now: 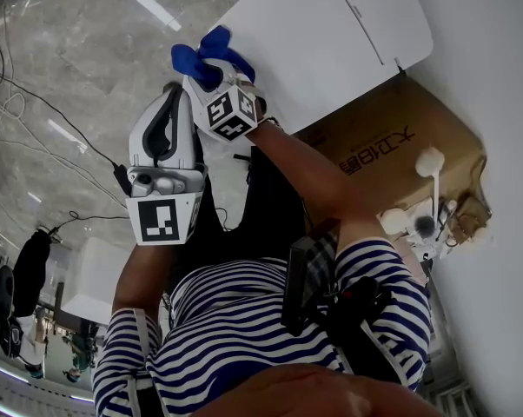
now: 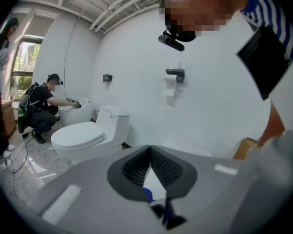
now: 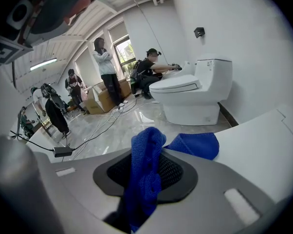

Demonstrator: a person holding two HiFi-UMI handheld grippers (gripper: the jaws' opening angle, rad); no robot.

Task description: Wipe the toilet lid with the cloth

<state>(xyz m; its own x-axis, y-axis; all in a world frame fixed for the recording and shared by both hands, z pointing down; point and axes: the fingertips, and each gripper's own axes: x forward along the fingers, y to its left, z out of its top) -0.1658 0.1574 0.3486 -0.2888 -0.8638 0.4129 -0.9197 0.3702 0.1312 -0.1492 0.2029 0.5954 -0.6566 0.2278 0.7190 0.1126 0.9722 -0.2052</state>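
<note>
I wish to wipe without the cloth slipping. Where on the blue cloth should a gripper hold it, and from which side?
Grip the blue cloth at its thick bunched fold, coming from the side away from the toilet lid. The right gripper does so: its jaws are shut on that fold, and a loose flap reaches toward the lid, probably free for wiping.

Clear toilet lid ahead, cardboard box just beside it, cables across floor left.

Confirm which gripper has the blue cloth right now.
The right gripper: its jaws are clamped on the blue cloth, which spills out past them. The left gripper has its jaws closed together with nothing between.
</note>
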